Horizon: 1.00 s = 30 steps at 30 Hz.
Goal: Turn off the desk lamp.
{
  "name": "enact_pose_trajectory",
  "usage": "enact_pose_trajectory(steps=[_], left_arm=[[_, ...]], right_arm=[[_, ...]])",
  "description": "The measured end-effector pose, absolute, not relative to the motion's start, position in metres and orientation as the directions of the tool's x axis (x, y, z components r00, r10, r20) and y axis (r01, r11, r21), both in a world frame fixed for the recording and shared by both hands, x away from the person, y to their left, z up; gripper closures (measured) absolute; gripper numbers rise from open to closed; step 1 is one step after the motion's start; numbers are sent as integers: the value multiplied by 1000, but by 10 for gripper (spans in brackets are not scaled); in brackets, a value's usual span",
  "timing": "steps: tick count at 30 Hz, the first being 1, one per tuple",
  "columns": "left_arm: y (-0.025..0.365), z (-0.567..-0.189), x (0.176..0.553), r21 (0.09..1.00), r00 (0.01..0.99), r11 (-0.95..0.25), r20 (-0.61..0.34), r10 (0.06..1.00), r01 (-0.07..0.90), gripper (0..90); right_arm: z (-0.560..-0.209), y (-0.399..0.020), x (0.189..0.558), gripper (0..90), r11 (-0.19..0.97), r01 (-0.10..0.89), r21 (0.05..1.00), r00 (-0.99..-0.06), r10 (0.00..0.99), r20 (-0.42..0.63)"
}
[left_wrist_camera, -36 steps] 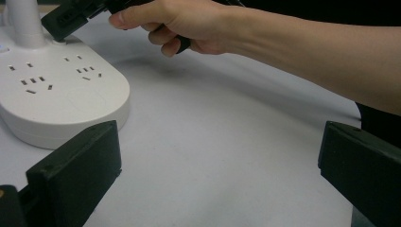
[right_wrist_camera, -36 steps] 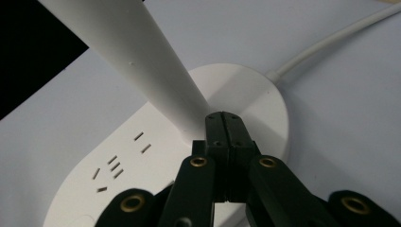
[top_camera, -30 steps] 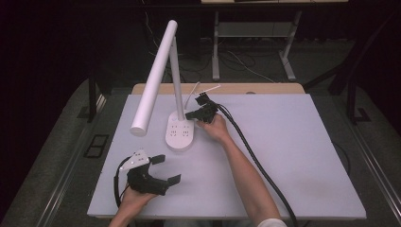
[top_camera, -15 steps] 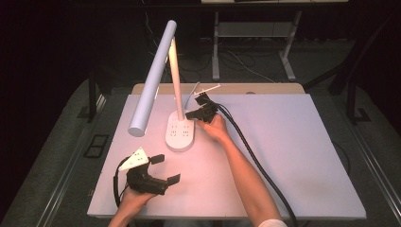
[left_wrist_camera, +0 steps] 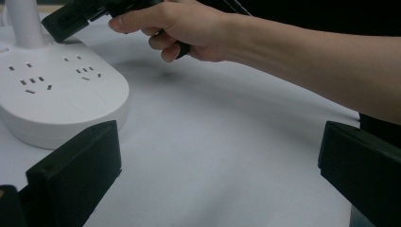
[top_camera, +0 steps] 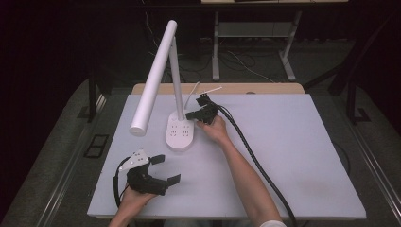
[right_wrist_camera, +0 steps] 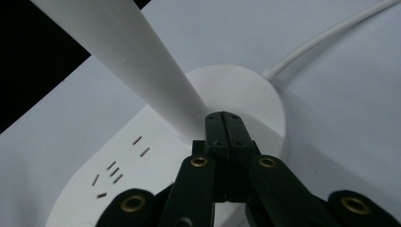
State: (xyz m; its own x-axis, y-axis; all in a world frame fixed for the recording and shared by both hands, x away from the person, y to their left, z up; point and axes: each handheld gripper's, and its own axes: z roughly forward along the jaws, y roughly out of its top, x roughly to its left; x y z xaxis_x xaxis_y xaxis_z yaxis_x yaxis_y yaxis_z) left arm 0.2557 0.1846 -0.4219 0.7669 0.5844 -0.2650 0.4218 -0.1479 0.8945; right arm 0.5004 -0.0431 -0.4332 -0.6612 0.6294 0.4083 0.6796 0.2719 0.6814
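A white desk lamp (top_camera: pixel 177 113) stands toward the back of the pale surface (top_camera: pixel 293 156), left of centre. Its oval base (top_camera: pixel 180 134) carries rows of socket slots, its post (top_camera: pixel 176 75) rises straight from the rear of the base, and its long tube head (top_camera: pixel 153 78) slants down toward the left. A white cord (right_wrist_camera: pixel 331 33) runs off from the back of the base.

The right gripper (top_camera: pixel 193 115) sits at the foot of the post, fingers pressed flat together with nothing between them — their tips lie right against the post's bottom, above the base.

The left gripper (top_camera: pixel 163 169) rests low near the front edge, well apart from the lamp, its fingers spread wide and empty — bare surface lies between them.
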Motion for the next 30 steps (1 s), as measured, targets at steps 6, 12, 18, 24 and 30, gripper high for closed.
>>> enact_pose_trajectory(steps=[6,12,18,24,30], left_arm=[[184,-422,256,894,768,-149,-265,584,422,0],[184,-422,255,895,768,-147,-265,584,421,0],[184,-421,255,896,767,-148,-263,585,420,0],[184,-421,255,896,769,-147,-264,582,419,0],[184,-422,256,895,768,-149,-265,583,421,0]], right_arm=[[-432,-44,501,900,256,699,668,-645,630,433],[-432,-43,501,900,281,675,682,-666,630,400],[-435,-43,500,900,260,683,682,-656,629,417],[-432,-41,499,900,271,678,684,-655,644,395],[-429,-44,499,900,277,680,679,-654,649,389]])
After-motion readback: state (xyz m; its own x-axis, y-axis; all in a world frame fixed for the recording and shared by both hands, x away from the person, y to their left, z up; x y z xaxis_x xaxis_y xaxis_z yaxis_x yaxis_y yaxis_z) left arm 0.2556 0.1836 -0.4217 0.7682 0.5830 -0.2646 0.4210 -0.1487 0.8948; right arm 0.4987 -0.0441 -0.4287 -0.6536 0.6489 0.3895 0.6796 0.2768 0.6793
